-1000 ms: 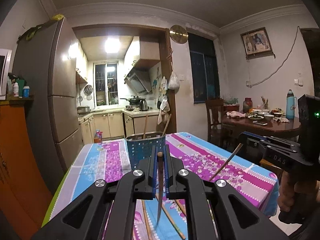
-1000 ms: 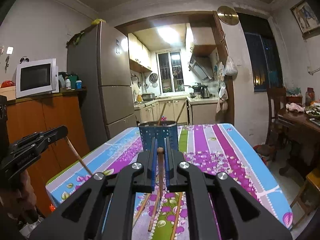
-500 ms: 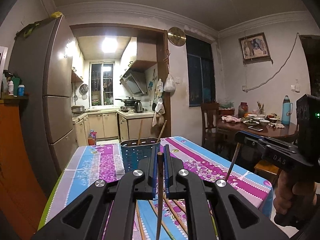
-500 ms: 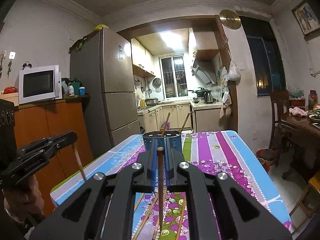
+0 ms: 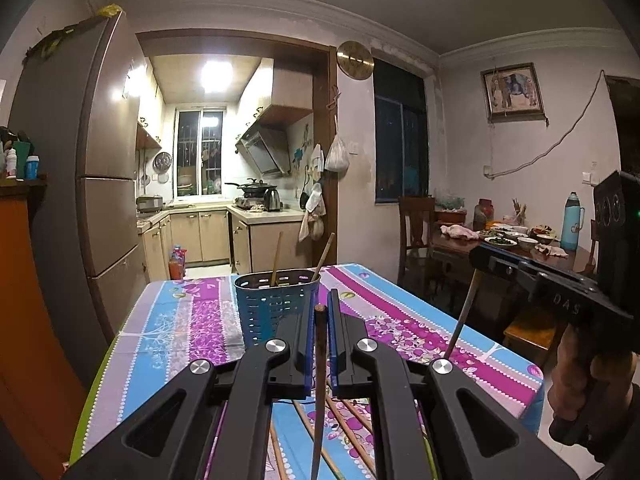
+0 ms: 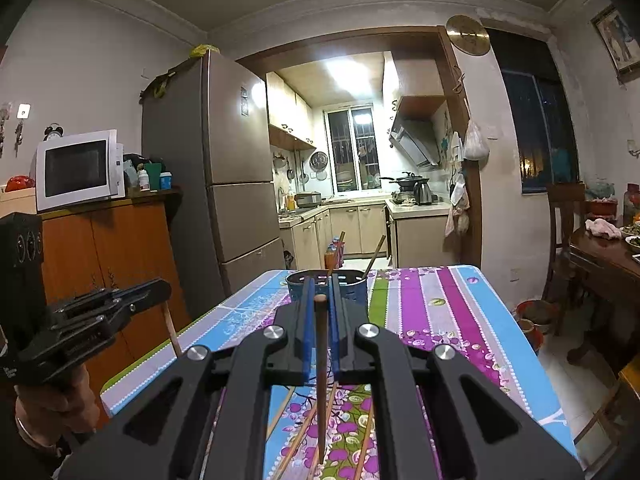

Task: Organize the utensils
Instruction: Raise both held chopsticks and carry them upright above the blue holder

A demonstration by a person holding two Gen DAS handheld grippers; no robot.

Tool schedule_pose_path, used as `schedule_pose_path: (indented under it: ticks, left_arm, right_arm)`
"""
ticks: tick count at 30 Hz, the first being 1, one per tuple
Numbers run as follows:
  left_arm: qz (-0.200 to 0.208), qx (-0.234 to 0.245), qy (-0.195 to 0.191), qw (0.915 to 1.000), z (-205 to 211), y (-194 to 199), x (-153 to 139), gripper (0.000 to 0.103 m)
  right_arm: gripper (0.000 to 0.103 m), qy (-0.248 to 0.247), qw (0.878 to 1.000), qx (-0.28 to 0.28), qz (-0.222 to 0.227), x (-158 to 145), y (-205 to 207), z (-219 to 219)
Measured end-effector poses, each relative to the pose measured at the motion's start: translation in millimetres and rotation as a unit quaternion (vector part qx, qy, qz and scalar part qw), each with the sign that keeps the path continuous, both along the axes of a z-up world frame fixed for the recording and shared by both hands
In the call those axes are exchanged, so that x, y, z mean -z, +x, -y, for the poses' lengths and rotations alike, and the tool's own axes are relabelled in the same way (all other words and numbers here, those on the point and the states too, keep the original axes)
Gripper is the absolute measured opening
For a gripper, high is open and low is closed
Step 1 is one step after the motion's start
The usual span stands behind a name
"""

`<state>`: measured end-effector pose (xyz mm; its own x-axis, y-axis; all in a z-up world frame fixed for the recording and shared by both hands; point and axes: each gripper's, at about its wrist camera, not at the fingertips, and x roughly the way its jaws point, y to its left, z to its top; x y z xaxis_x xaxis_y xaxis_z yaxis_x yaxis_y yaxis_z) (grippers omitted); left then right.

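Note:
A blue perforated utensil holder [image 5: 272, 300] stands on the floral tablecloth [image 5: 176, 332] with two chopsticks leaning in it. My left gripper [image 5: 320, 312] is shut on a dark wooden chopstick [image 5: 319, 392] that hangs almost upright, tip down, short of the holder. My right gripper [image 6: 320, 300] is likewise shut on a brown chopstick [image 6: 321, 380], held upright just in front of the holder [image 6: 352, 292]. Several loose chopsticks [image 5: 348, 432] lie on the cloth under both grippers. Each gripper shows in the other's view, the right one [image 5: 476, 264] and the left one [image 6: 162, 292], each pinching its stick.
A fridge [image 6: 236, 184] and an orange cabinet [image 6: 120, 256] with a microwave [image 6: 78, 168] stand to the left. On the right is a dark dining table [image 5: 516, 248] with dishes and a chair [image 5: 416, 232]. The kitchen doorway lies beyond the far table edge.
Both grippers have risen with their chopsticks, so the tips hang higher above the cloth. The holder sits lower in both views, and the sticks now hang more upright.

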<state>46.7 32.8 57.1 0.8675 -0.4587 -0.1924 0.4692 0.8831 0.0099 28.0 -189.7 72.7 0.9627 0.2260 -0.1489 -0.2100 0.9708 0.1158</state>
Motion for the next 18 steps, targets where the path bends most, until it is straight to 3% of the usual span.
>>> schedule_pose_path:
  ticks: [18]
  left_arm:
    - [-0.027, -0.073, 0.045, 0.9960, 20, 60, -10, 0.007]
  right_arm:
    - [0.005, -0.052, 0.998, -0.024, -0.012, -24, 51, -23]
